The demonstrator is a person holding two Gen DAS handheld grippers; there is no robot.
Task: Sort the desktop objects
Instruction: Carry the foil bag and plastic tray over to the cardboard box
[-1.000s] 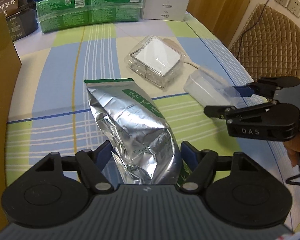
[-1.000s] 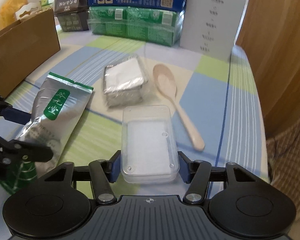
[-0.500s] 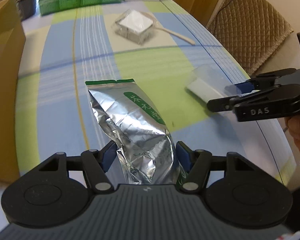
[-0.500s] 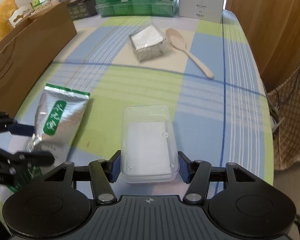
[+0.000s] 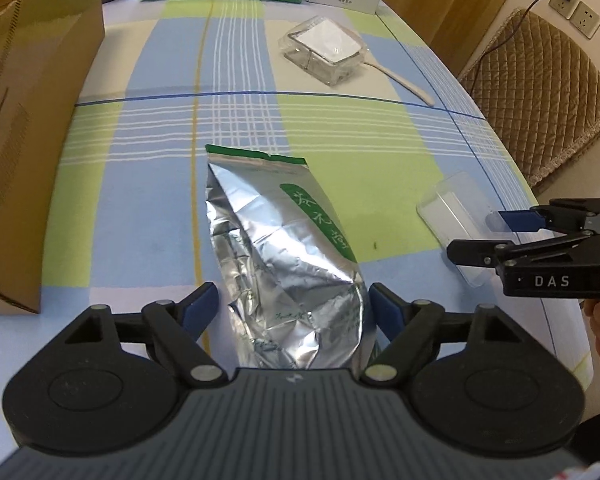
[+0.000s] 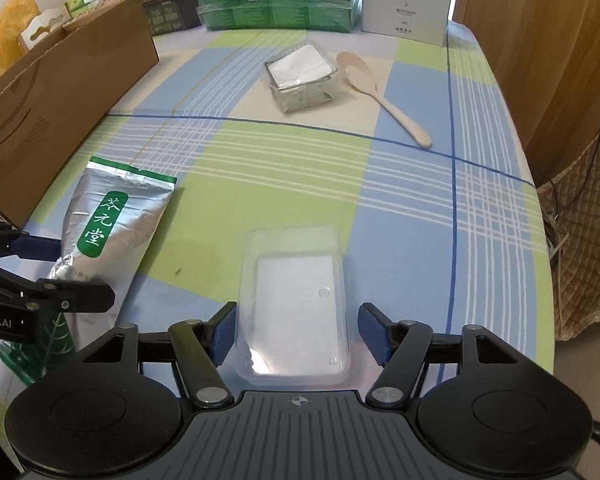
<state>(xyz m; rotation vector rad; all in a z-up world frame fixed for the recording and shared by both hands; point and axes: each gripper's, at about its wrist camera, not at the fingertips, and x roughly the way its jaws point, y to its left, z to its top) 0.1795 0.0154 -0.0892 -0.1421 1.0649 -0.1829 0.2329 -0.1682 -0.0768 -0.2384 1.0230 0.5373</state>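
The plaid tablecloth carries a cardboard box along its left edge. My left gripper is spread around the silver tea pouch, pads off the foil. My right gripper stands released around the clear plastic lid, lying flat near the front edge.

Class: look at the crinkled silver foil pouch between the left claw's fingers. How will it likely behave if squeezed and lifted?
The foil pouch is creased and dented, so it will probably crumple rather than resist the left claw. Its glossy skin may slip. The bulging near end suggests loose contents that could shift and sag.
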